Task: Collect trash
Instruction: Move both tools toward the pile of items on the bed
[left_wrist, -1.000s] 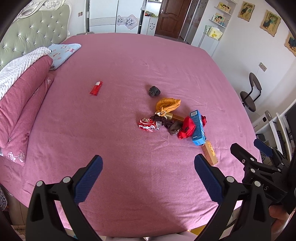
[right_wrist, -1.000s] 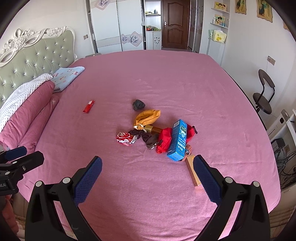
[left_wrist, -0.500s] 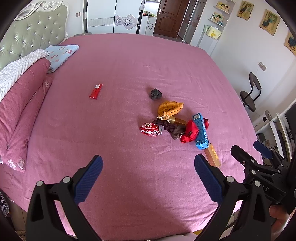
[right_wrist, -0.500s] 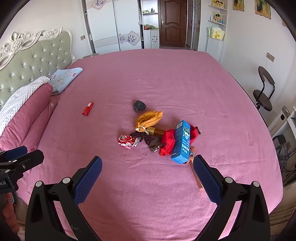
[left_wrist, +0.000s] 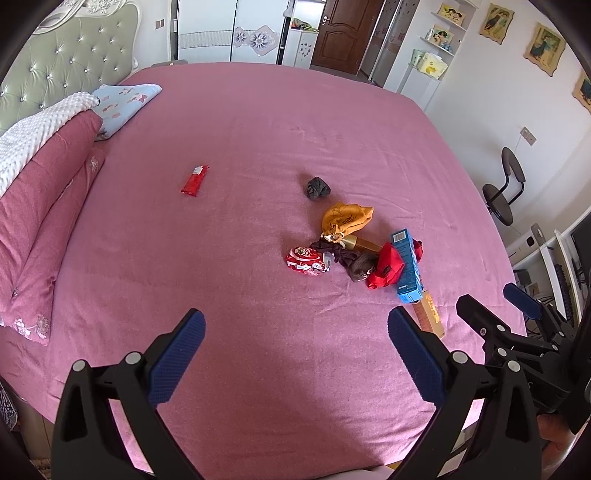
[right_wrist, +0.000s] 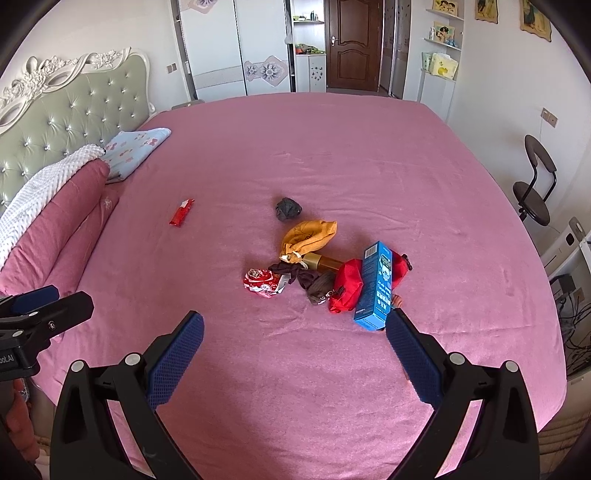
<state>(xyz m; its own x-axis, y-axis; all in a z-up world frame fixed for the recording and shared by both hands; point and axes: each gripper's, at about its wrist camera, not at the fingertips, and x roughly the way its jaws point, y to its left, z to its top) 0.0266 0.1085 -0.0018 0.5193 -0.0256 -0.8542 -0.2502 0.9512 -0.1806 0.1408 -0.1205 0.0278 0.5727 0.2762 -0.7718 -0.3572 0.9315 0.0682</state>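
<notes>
While both the left gripper and right gripper hover spread and empty, the litter pile lies mid-bed, probably awaiting collection.

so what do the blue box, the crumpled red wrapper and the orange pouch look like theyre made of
Blue box: printed cardboard, going by its sharp edges and flat panels. Crumpled red wrapper: probably plastic or foil film, glossy and creased. Orange pouch: looks like matte woven cloth, slumped, its neck gathered by a drawstring.
</notes>
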